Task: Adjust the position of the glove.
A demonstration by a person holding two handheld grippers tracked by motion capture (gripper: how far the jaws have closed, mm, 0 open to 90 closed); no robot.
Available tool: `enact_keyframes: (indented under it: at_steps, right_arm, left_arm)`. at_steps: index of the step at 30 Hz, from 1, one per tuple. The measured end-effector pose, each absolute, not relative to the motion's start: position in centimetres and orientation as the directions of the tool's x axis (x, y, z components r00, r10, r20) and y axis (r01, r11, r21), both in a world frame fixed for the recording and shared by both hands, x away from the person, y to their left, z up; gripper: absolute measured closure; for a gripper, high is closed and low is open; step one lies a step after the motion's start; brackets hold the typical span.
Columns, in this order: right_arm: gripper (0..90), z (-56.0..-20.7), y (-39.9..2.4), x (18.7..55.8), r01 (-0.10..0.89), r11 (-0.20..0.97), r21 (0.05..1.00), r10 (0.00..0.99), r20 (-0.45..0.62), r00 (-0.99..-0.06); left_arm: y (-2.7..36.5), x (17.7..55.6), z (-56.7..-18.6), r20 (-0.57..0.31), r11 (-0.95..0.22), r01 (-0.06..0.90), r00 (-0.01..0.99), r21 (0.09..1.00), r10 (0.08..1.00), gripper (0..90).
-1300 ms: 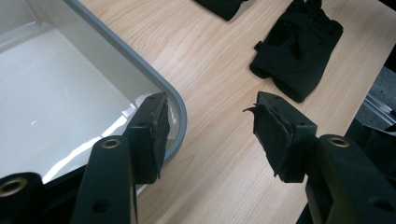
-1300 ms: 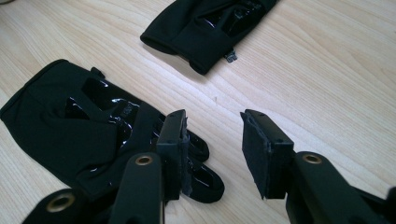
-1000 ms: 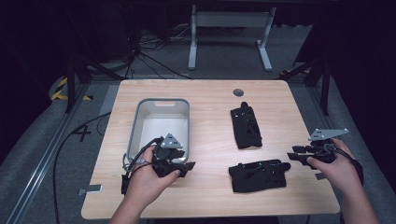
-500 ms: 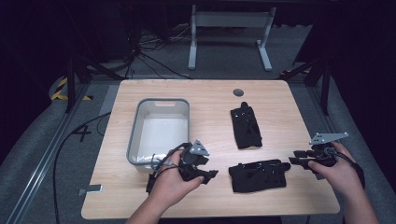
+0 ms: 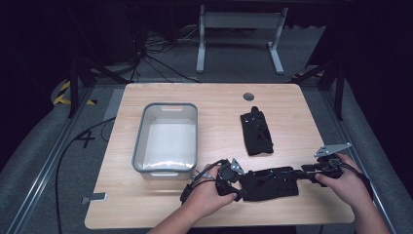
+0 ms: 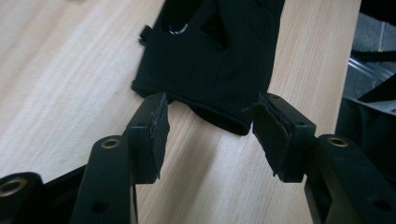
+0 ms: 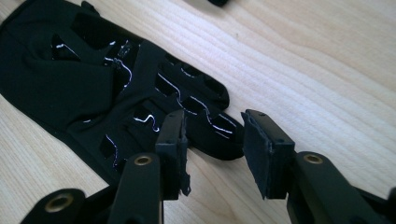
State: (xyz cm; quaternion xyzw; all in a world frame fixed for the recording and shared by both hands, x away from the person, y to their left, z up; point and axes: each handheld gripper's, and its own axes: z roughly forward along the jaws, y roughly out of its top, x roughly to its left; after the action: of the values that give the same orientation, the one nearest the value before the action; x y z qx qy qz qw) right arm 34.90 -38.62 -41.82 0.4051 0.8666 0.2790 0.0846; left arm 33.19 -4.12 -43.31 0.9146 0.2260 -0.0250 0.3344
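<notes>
Two black gloves on the wooden worktop [image 5: 214,105]. Near glove [image 5: 269,183] lies flat along the front edge, cuff end toward the left tool [image 5: 238,187], finger end toward the right tool [image 5: 306,169]. Far glove [image 5: 256,131] lies apart, further back, right of the grey bin [image 5: 166,139].

Left tool: jaws spread, released, nothing clamped. In the left gripper view the cuff hem of the near glove [image 6: 210,60] sits between the two pads [image 6: 159,130], cloth just at the jaw tips; pads not pressing on it. Left hand [image 5: 207,195] comes in from the front edge, just in front of the bin's near corner.

Right tool: jaws also spread, released. In the right gripper view the fingertips of the near glove [image 7: 116,88] lie between and just ahead of the pads [image 7: 254,142]; left pad is over a glove finger, right pad over bare wood. No squeeze visible. Right hand [image 5: 341,183] at the worktop's right front.

Bin stands left of centre, well apart from the far glove.
</notes>
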Motion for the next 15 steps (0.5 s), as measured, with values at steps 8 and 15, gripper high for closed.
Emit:
enact_keyframes:
  at_steps: [8,15]
  right_arm:
    - [57.8,-42.8,-38.1,35.1,0.633,0.543,0.552,0.738,0.046,-0.674]
    - [63.0,-43.4,-37.4,35.2,0.617,0.585,0.526,0.719,0.015,-0.695]
  left_arm:
    - [-5.5,33.2,-44.3,-0.169,-0.695,0.384,0.918,0.608,0.359,44.1]
    - [-6.6,32.8,-45.1,-0.076,-0.744,0.308,0.941,0.593,0.329,54.9]
